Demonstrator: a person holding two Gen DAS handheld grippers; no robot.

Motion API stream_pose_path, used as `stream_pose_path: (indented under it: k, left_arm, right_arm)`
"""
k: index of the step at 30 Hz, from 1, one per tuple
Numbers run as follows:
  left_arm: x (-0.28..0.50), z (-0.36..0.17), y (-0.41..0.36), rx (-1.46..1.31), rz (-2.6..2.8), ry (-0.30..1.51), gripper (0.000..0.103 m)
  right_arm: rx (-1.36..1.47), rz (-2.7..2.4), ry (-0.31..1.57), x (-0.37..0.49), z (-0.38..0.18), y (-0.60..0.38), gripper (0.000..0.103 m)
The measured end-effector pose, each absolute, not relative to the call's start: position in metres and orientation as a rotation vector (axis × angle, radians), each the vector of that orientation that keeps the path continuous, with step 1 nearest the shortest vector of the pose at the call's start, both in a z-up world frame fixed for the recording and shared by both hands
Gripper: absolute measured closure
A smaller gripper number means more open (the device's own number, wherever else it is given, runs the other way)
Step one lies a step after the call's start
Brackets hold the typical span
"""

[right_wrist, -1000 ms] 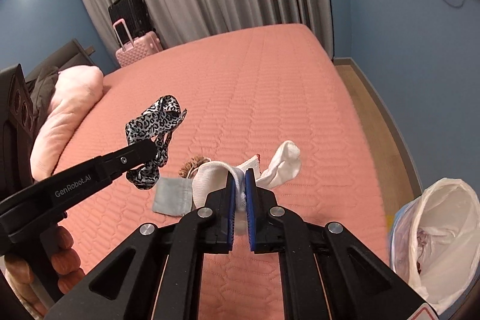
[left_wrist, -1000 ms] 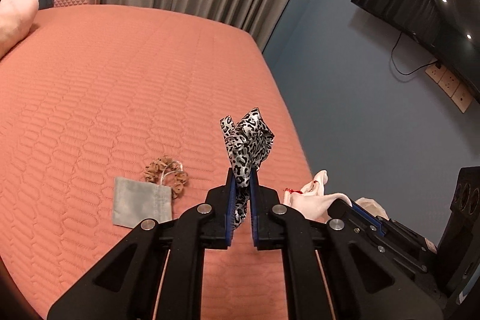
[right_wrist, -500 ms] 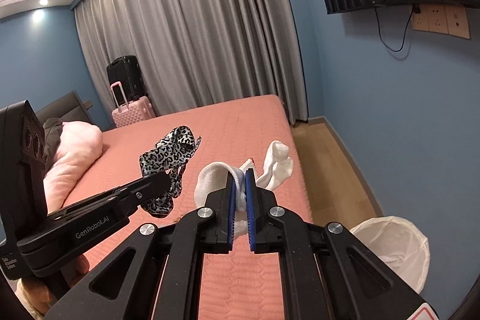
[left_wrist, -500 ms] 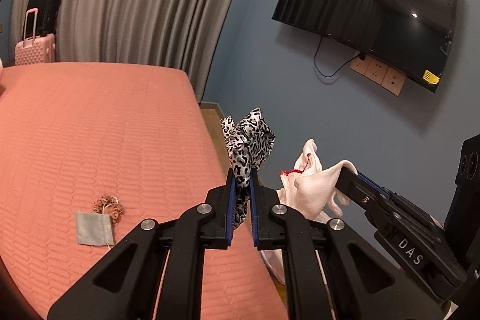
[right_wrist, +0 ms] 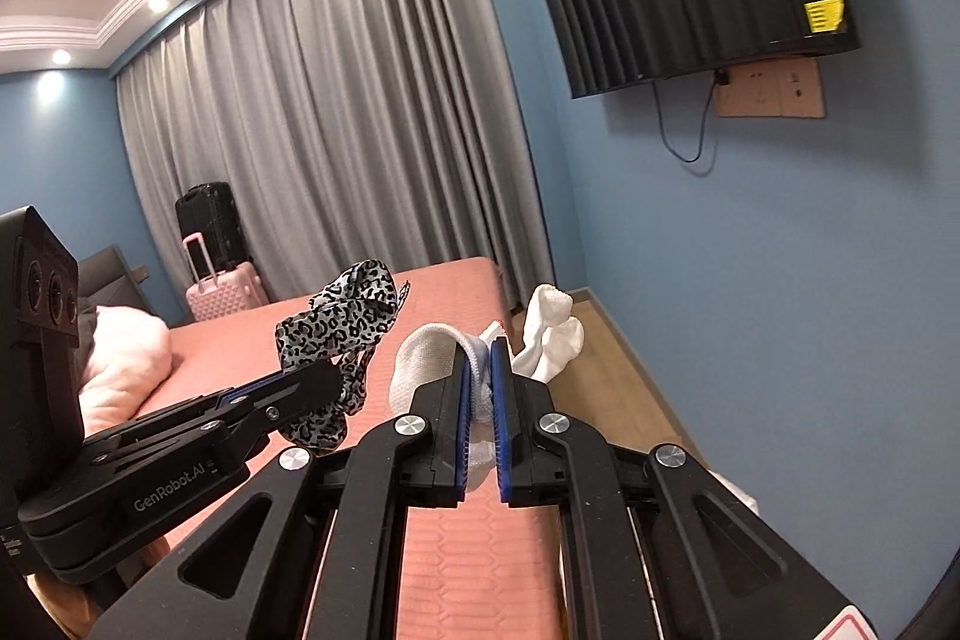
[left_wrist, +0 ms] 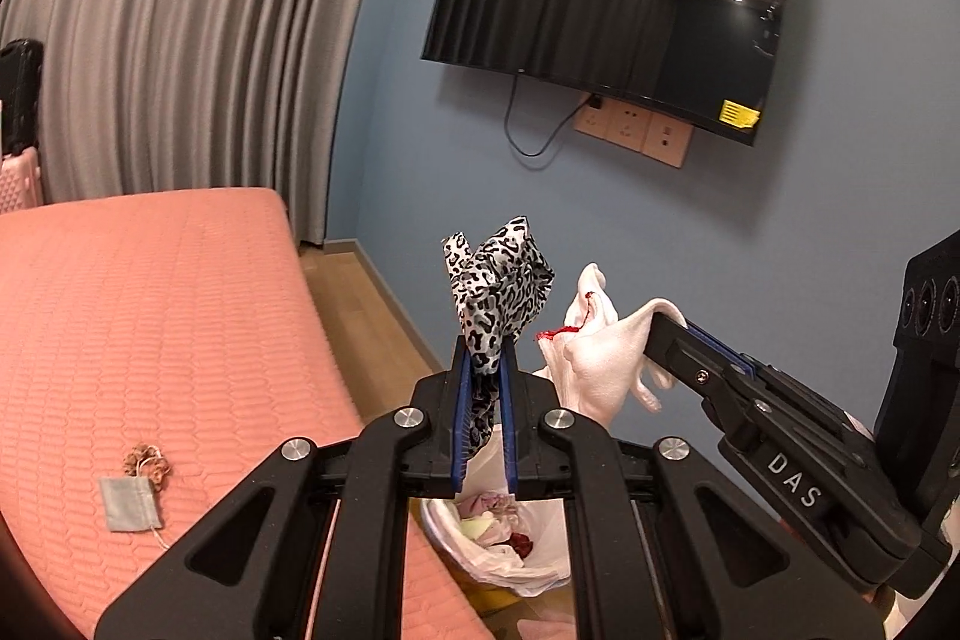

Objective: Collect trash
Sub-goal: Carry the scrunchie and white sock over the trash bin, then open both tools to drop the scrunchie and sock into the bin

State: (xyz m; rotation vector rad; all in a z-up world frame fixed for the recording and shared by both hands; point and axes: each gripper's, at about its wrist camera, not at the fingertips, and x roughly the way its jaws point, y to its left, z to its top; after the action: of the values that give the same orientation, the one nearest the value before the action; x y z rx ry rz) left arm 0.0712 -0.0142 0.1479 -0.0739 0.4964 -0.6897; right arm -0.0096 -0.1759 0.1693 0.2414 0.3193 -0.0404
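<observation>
Two handheld black grippers with blue pads, both raised near the foot corner of a salmon-pink quilted bed (left_wrist: pixel 150 316). Left gripper (left_wrist: pixel 485 340) clamped narrowly on a crumpled leopard-print fabric scrap (left_wrist: pixel 501 289), black spots on silvery grey, most of it bunched above the fingertips, a strip trailing down between the pads. Right gripper (right_wrist: pixel 478 349) likewise nearly closed, pinching a soft white knit sock (right_wrist: pixel 549 331); one ribbed loop bulging left of the jaws, the toe end flopping out to the right, red marks on the cloth in the left wrist view. Just beside the bed's corner, directly below the left jaws, a round bin lined with a thin white plastic bag (left_wrist: pixel 516 550), scraps already inside. Farther up on the bed, well apart from the grippers, a flat grey drawstring pouch (left_wrist: pixel 127 502) touching a small brown curly tangle (left_wrist: pixel 146 465). Beyond the bed, pleated grey curtains (right_wrist: pixel 336 130), a wall-mounted dark television (left_wrist: pixel 606 4) on a blue wall.
</observation>
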Motion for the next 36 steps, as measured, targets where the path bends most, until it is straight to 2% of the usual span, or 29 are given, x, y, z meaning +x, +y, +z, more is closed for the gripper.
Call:
stream_pose_path:
  k: [16, 31, 33, 35, 36]
  left_arm:
    - [0.051, 0.146, -0.069, -0.008, -0.778, 0.513, 0.094]
    - [0.084, 0.099, -0.116, 0.011, -0.836, 0.642, 0.092]
    - [0.091, 0.092, -0.122, 0.013, -0.828, 0.664, 0.087]
    - [0.095, 0.088, -0.125, 0.006, -0.820, 0.668, 0.062]
    - [0.096, 0.087, -0.126, 0.004, -0.812, 0.663, 0.055]
  right_arm:
    - [0.286, -0.133, 0.312, -0.036, 0.156, -0.231, 0.097]
    - [0.332, -0.192, 0.451, -0.001, 0.095, -0.277, 0.097]
    - [0.340, -0.197, 0.474, 0.007, 0.085, -0.282, 0.096]
    - [0.347, -0.197, 0.492, 0.013, 0.077, -0.286, 0.094]
    - [0.349, -0.201, 0.497, 0.016, 0.074, -0.287, 0.092]
